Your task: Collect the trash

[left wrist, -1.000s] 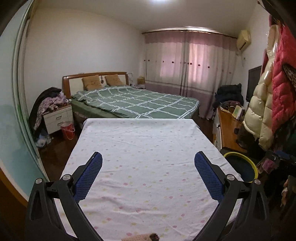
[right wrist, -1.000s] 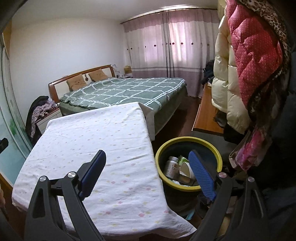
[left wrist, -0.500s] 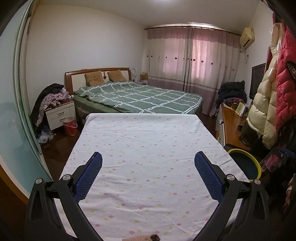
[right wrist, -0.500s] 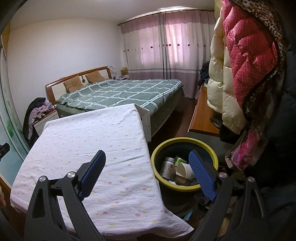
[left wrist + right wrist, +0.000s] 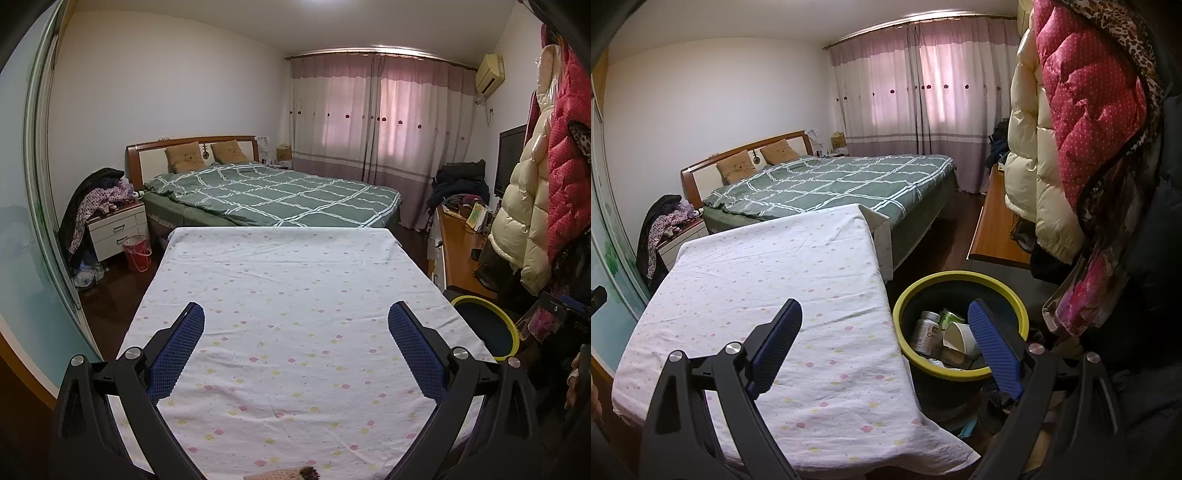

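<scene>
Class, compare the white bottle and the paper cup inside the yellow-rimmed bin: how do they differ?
The white bottle is capped and closed; the paper cup is open-mouthed. The bottle carries a printed label; the cup looks plain. The bottle stands nearly upright against the bin wall; the cup lies tipped on its side. Both are pale and sit among other trash.

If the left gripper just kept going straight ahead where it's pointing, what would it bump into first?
Probably the flowered sheet covering the table: the open left gripper points slightly down across it. If it cleared the far edge, the green checked bed comes next. Depth is hard to judge.
</scene>
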The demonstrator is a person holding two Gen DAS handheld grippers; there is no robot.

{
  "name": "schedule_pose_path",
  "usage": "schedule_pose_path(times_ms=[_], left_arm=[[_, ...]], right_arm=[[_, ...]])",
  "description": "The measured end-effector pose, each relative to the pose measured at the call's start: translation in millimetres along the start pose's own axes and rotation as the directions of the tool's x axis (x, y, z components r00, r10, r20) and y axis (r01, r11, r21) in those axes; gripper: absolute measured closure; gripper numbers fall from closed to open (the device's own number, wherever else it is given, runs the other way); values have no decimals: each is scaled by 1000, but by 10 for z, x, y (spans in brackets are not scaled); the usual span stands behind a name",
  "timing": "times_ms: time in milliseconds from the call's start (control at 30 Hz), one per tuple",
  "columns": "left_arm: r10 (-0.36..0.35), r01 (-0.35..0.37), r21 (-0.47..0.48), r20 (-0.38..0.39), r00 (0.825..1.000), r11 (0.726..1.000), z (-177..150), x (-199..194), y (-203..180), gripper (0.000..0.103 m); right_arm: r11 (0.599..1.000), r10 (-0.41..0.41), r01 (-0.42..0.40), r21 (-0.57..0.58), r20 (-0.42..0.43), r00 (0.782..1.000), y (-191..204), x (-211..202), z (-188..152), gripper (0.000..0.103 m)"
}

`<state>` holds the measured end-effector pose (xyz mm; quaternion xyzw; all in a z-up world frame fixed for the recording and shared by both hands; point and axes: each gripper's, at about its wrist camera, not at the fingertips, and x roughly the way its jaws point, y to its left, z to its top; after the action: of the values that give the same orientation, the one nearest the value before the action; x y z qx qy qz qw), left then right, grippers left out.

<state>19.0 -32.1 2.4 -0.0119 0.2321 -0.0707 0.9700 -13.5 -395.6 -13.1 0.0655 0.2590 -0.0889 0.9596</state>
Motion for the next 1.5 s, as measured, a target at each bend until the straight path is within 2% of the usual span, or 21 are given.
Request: schedule_pose_path(times_ms=[1500], left_arm=[[1,-1,5,-7,1000,1000,-15,30,-16,5]], right_arm=[[1000,4,-4,6,-10,1000,29,78,-28,16]])
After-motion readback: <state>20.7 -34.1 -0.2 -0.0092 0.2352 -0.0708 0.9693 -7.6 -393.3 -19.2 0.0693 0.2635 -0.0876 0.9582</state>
